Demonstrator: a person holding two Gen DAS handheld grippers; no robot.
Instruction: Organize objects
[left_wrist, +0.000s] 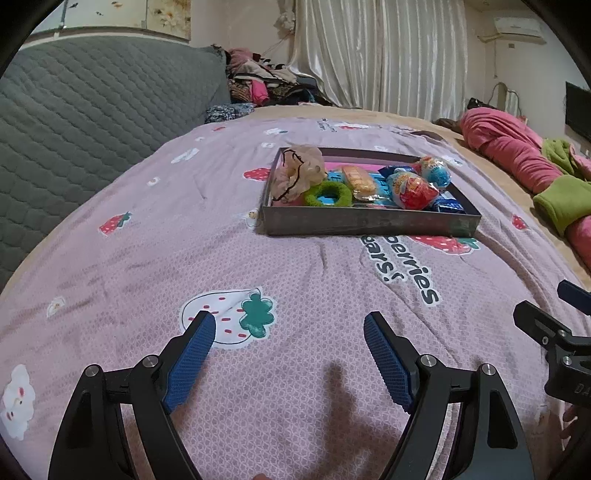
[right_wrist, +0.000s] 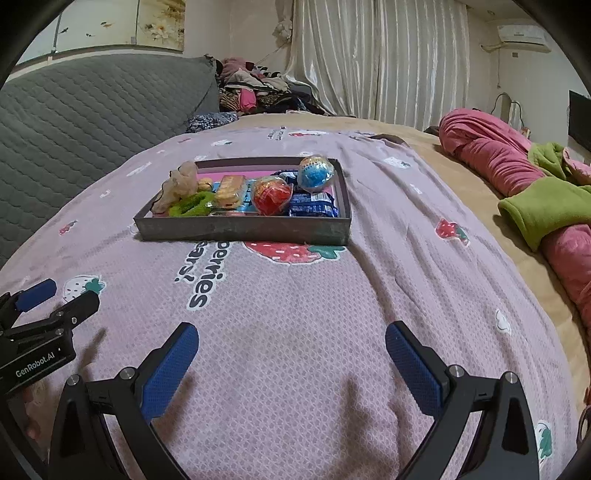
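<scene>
A shallow dark tray (left_wrist: 369, 221) (right_wrist: 240, 227) sits on the pink strawberry bedspread. Inside it lie a beige scrunchie (left_wrist: 301, 170) (right_wrist: 181, 184), a green scrunchie (left_wrist: 327, 194) (right_wrist: 192, 205), a wrapped biscuit pack (left_wrist: 358, 179) (right_wrist: 229, 190), a red wrapped egg (left_wrist: 415, 190) (right_wrist: 271, 194), a blue wrapped egg (left_wrist: 436, 170) (right_wrist: 316, 171) and blue snack packets (left_wrist: 448, 205) (right_wrist: 314, 206). My left gripper (left_wrist: 290, 326) hovers open over the bedspread, well short of the tray, with nothing between its blue pads. My right gripper (right_wrist: 291, 338) is likewise open and empty, nearer than the tray.
A grey quilted headboard (left_wrist: 92, 110) rises at the left. Rolled pink and green blankets (right_wrist: 517, 184) lie along the right side of the bed. A clothes pile (left_wrist: 266, 81) and curtains stand behind. Each gripper shows at the other view's edge.
</scene>
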